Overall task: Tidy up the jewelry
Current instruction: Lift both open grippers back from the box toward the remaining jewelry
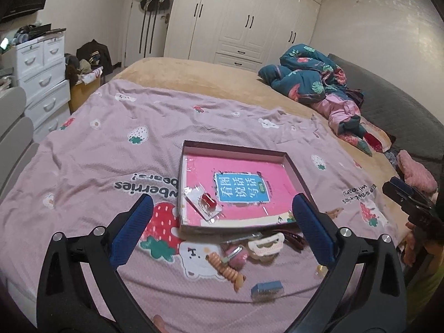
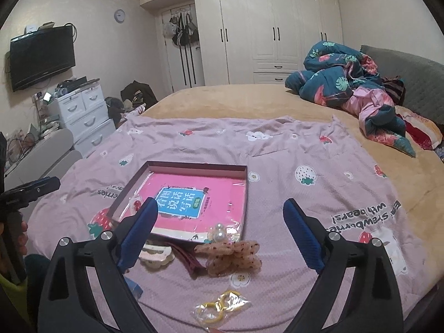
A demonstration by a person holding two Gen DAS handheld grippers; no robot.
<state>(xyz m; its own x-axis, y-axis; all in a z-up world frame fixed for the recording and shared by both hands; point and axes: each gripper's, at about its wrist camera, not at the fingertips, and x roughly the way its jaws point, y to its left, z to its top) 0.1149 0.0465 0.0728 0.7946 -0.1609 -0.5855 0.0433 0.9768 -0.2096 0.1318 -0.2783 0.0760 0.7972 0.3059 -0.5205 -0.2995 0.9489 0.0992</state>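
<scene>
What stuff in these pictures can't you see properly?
- Left wrist view: the dark red clip is partly behind the left gripper's finger.
- Right wrist view: the red item in the box is mostly behind the right gripper's finger, and the blue item beside that finger is cut off.
- Left wrist view: the small yellowish thing is too hidden to name.
- Right wrist view: the yellow rings' packet is crinkled; I can't count them.
</scene>
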